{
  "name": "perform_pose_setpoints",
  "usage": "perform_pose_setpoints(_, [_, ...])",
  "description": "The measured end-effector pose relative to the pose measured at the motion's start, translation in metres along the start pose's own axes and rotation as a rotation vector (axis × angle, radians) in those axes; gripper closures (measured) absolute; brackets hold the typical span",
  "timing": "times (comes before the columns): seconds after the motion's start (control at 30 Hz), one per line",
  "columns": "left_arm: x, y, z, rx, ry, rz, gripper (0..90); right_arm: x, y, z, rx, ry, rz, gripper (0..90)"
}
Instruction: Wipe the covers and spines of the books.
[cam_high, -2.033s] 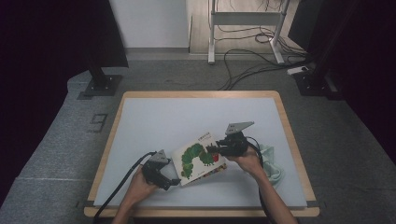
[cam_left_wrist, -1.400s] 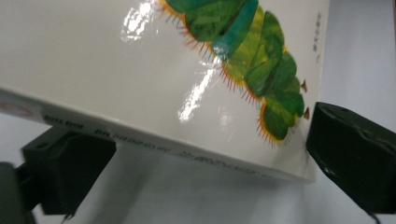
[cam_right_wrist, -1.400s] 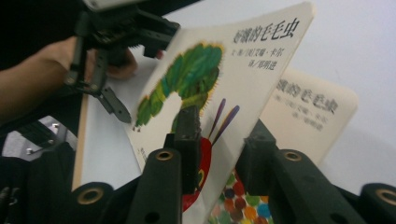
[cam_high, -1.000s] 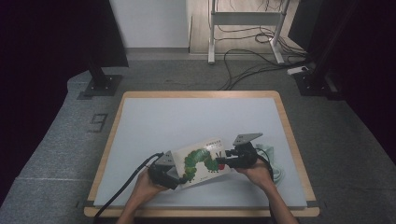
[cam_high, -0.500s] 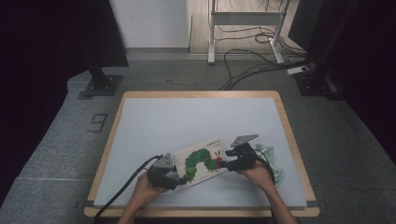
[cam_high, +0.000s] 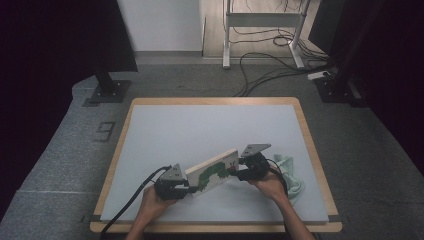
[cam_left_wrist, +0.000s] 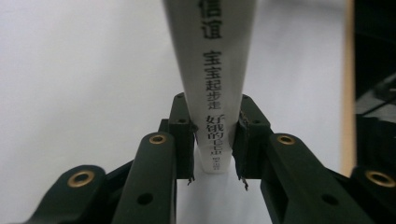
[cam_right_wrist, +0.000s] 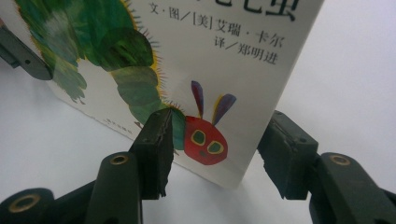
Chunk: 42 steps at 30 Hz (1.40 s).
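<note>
The book (cam_right_wrist: 187, 70) runs off the top edge above the right gripper (cam_right_wrist: 215, 154); its title is cut off.

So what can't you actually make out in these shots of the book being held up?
- Book title: cut off by the top edge in the right gripper view; too small in the high view.
- Spine text: blurred at its lowest characters in the left gripper view.
- Right gripper: whether its jaws touch the book, I cannot tell.
- Green cloth: partly hidden by the right hand in the high view.
</note>
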<state>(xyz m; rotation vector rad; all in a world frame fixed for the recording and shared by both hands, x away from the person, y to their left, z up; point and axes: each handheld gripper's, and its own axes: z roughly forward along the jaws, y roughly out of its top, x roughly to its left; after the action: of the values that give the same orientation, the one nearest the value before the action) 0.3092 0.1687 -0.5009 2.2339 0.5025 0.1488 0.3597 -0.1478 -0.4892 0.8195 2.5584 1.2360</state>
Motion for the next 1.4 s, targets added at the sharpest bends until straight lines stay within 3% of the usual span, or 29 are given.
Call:
perform_pose_setpoints(0.1, [-0.001,-0.001,0.000,-0.003,0.011,0.004,72.4,0.002,0.004,0.003,-0.015,-0.029,-0.022,45.5])
perform_pose_setpoints(0.2, [-0.003,-0.003,0.001,-0.006,0.016,0.005,72.0,0.001,0.004,0.004,-0.015,-0.027,-0.027,45.4])
perform_pose_setpoints(0.33, [-0.003,-0.012,0.009,0.044,0.021,0.012,68.6,0.000,-0.001,0.003,-0.017,-0.021,-0.013,46.7])
perform_pose_setpoints(0.47, [-0.002,-0.021,0.012,0.032,0.007,-0.022,68.1,-0.001,-0.004,0.002,-0.032,-0.016,-0.013,47.1])
perform_pose_setpoints(0.77, [-0.004,-0.022,0.013,0.042,0.007,-0.007,72.9,0.001,-0.007,0.000,-0.042,-0.021,-0.026,47.7])
perform_pose_setpoints(1.4, [-0.008,-0.022,0.014,0.047,0.034,0.013,74.0,0.002,-0.007,-0.003,-0.038,-0.021,-0.032,47.2])
